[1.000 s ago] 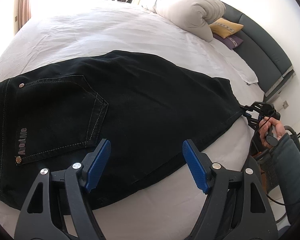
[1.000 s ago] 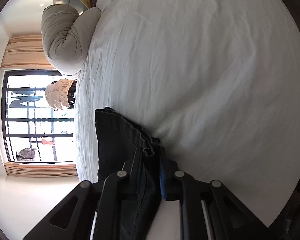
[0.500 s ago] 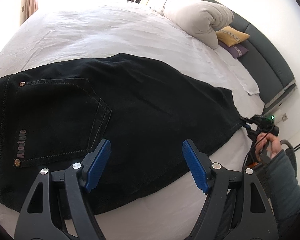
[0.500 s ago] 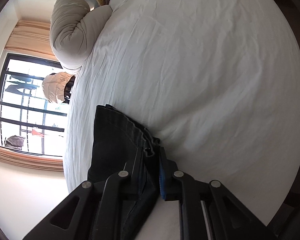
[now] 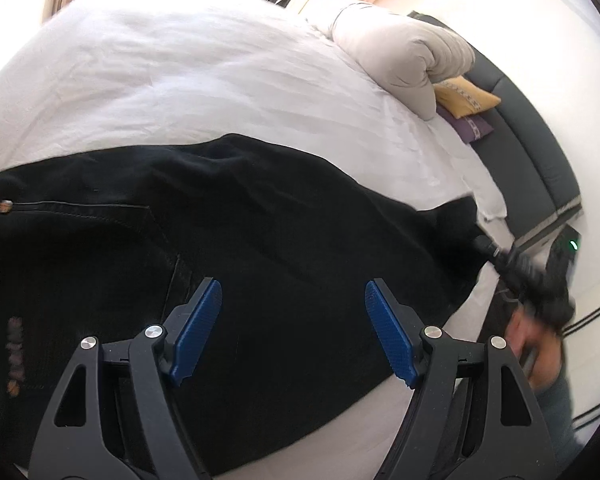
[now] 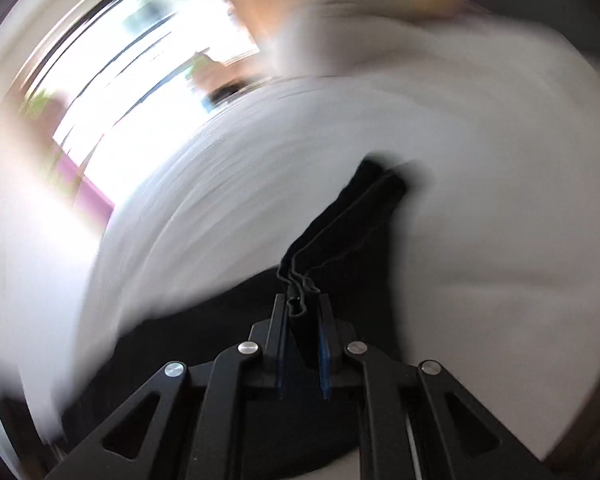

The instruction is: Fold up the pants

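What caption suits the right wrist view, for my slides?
Right gripper shut on black pants hem over the white bed.

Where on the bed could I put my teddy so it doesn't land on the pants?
Bare white sheet lies between the black pants and the window, beside the rolled duvet. The near edge is crowded: pants, the open left gripper, and the right gripper holding the hem.

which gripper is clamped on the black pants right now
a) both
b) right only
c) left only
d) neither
b, the right gripper is shut on the hem end of the black pants, while the left gripper hangs wide open above the cloth with nothing between its blue pads.
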Demonstrator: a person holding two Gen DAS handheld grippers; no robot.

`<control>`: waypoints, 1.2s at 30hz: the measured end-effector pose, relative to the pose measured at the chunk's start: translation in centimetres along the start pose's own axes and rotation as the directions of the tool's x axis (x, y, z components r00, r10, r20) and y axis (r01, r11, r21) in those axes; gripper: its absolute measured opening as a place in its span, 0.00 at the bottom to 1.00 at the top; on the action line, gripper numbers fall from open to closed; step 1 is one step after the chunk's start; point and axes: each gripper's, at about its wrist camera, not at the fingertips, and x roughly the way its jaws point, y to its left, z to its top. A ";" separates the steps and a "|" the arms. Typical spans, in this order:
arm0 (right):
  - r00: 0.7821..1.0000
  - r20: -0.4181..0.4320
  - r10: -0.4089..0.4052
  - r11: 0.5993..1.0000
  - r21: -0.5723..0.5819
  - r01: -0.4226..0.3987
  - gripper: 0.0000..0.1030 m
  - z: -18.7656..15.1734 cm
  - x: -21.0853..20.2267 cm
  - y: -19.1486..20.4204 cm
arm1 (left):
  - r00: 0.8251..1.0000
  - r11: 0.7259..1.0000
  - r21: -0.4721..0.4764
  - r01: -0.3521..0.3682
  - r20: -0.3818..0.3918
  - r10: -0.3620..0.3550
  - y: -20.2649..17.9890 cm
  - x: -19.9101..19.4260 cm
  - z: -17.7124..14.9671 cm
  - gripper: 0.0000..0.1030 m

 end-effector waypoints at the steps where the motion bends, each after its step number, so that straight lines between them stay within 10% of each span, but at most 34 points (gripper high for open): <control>1: 0.999 -0.033 0.034 0.993 -0.115 -0.037 0.13 -1.0 0.8 3.2 | 0.999 0.998 -0.043 0.039 -0.015 -0.040 0.6 0.7 0.6 0.72; 6: 0.984 -0.165 0.064 0.872 -0.470 -0.136 0.13 -7.5 4.3 13.0 | 0.986 0.966 -0.218 0.138 -0.057 -0.154 2.9 3.1 1.2 0.80; 16: 0.992 -0.115 0.047 0.870 -0.483 -0.097 0.13 -7.8 4.3 13.6 | 0.934 0.891 -0.368 0.266 -0.131 -0.333 2.2 8.7 2.3 0.88; 27: 1.000 -0.025 0.018 0.777 -0.629 -0.029 0.13 -9.7 2.4 16.3 | 0.893 0.887 -0.359 0.290 -0.233 -0.386 -0.8 13.6 4.2 0.88; 29: 1.000 -0.017 0.026 0.755 -0.655 -0.031 0.13 -10.1 2.0 17.2 | 0.888 0.875 -0.378 0.301 -0.222 -0.402 -0.4 13.7 4.5 0.79; 32: 0.999 -0.011 0.042 0.736 -0.676 -0.039 0.13 -10.5 1.6 18.1 | 0.889 0.886 -0.360 0.291 -0.241 -0.390 0.0 13.7 4.7 0.26; 36: 0.998 -0.018 0.059 0.719 -0.693 -0.055 0.13 -10.9 1.6 19.2 | 0.912 0.913 -0.319 0.256 -0.234 -0.337 0.9 12.5 4.8 0.10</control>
